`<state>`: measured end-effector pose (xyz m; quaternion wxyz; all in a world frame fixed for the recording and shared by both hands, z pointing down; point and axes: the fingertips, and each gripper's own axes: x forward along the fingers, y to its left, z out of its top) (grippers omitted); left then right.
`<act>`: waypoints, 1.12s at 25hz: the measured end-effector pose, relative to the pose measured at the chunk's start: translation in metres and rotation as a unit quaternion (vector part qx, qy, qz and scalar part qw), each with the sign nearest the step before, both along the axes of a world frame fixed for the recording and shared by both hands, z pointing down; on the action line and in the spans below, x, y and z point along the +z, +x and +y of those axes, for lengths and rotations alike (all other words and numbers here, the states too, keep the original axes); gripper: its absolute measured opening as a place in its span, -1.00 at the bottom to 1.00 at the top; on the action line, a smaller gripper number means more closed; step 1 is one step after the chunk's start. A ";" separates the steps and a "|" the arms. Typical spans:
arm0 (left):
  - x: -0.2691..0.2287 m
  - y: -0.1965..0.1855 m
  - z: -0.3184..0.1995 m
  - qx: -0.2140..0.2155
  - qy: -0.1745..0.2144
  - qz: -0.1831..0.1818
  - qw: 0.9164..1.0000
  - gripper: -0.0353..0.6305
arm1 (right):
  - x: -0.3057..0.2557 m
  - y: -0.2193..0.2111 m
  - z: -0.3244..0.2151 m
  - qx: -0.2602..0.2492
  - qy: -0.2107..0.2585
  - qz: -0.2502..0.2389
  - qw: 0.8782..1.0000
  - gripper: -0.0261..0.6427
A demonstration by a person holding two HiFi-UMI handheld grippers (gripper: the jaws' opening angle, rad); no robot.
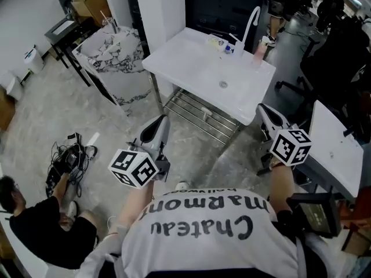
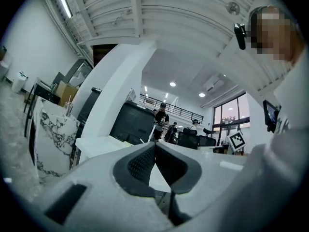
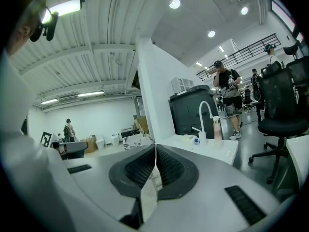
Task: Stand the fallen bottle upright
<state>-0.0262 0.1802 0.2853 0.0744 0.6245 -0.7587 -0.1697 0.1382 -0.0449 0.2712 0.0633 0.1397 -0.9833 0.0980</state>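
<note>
A white sink table point(image 1: 191, 68) stands ahead with a curved white faucet point(image 1: 250, 22) at its back edge. A small clear bottle with a blue cap point(image 1: 223, 45) lies on its side beside the faucet; it also shows as the fallen bottle point(image 3: 194, 139) in the right gripper view. A pink bottle point(image 1: 259, 50) stands upright to the faucet's right. My left gripper point(image 1: 163, 119) is shut and empty, short of the table's near left corner. My right gripper point(image 1: 261, 108) is shut and empty, just off the near right corner. Both sets of pads meet with nothing between them.
A marble-patterned counter point(image 1: 113, 57) stands to the left of the sink table, and a metal rack point(image 1: 200, 114) sits under it. A person point(image 1: 40, 225) crouches at lower left by a cable bundle point(image 1: 68, 158). A white desk point(image 1: 336, 149) and office chairs point(image 1: 333, 62) lie to the right.
</note>
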 end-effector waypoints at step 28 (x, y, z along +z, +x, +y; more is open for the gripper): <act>0.012 -0.243 -0.125 0.061 -0.025 -0.024 0.998 -0.85 | 0.001 -0.204 -0.155 0.160 0.005 -0.065 0.985 -0.88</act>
